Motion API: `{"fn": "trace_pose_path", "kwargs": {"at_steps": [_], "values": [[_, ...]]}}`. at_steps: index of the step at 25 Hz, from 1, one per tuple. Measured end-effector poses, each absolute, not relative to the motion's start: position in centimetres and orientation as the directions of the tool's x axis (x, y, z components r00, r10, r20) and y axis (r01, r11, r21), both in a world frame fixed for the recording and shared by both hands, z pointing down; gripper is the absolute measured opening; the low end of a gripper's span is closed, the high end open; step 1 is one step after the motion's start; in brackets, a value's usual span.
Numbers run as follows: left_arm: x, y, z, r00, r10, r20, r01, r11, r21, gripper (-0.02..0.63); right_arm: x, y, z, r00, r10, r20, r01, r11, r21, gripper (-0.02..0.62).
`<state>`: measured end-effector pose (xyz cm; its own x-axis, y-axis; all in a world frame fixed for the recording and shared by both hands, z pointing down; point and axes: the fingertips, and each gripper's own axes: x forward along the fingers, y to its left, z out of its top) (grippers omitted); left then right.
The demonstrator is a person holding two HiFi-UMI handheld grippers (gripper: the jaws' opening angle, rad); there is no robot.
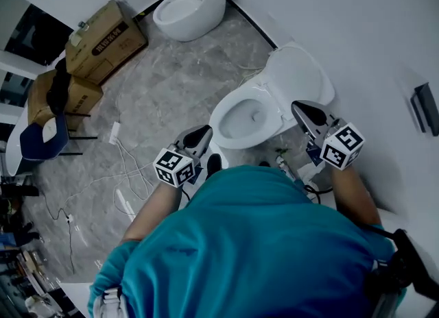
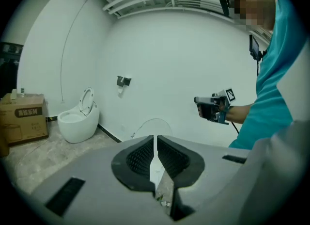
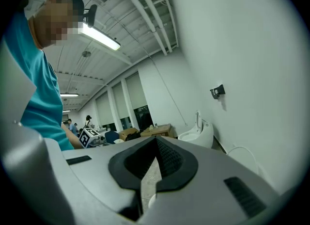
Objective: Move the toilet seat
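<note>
A white toilet point(image 1: 248, 114) stands against the wall in the head view. Its seat ring point(image 1: 223, 128) lies down around the bowl and its lid point(image 1: 300, 73) leans back against the wall. My left gripper point(image 1: 204, 133) hovers just left of the bowl's front rim, shut and empty. My right gripper point(image 1: 302, 111) hangs over the toilet's right side near the lid, also shut with nothing in it. In the left gripper view the shut jaws point(image 2: 155, 144) point at the lid's top edge point(image 2: 156, 122), and the right gripper point(image 2: 213, 106) shows beyond. The right gripper view shows shut jaws point(image 3: 156, 147).
A second white toilet point(image 1: 188, 5) with its seat raised stands further along the wall. Cardboard boxes point(image 1: 103, 39), a blue chair point(image 1: 40, 138) and loose cables point(image 1: 123, 173) lie on the grey floor to the left. A small fitting point(image 2: 123, 80) is mounted on the wall.
</note>
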<state>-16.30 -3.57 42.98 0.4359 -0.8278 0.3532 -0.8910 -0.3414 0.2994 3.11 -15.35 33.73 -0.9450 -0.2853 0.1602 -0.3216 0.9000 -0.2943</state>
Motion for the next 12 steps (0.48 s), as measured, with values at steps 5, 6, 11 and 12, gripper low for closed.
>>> {"fn": "trace_pose_path", "kwargs": {"at_steps": [5,6,11,12], "values": [[-18.9,-6.1,48.1,0.521,-0.729,0.443,-0.853,-0.432,0.293,0.008,0.2,-17.4,36.0,-0.913,-0.354,0.204,-0.403,0.864,-0.302,-0.002],[-19.6,-6.6,49.3,0.535,-0.702,0.47,-0.845,-0.451,0.288,0.008,-0.4,-17.9,36.4,-0.906,-0.369,0.206,-0.418,0.855,-0.308,-0.002],[-20.4,-8.3,57.7,0.562,-0.517,0.646,-0.787,-0.574,0.225,0.026,-1.7,-20.2,39.3,-0.887,-0.42,0.192,-0.462,0.809,-0.363,-0.002],[-20.1,-8.3,59.4,0.558,-0.477,0.679,-0.771,-0.6,0.213,0.032,-1.7,-20.5,40.1,-0.884,-0.425,0.195,-0.467,0.802,-0.371,-0.002]]}}
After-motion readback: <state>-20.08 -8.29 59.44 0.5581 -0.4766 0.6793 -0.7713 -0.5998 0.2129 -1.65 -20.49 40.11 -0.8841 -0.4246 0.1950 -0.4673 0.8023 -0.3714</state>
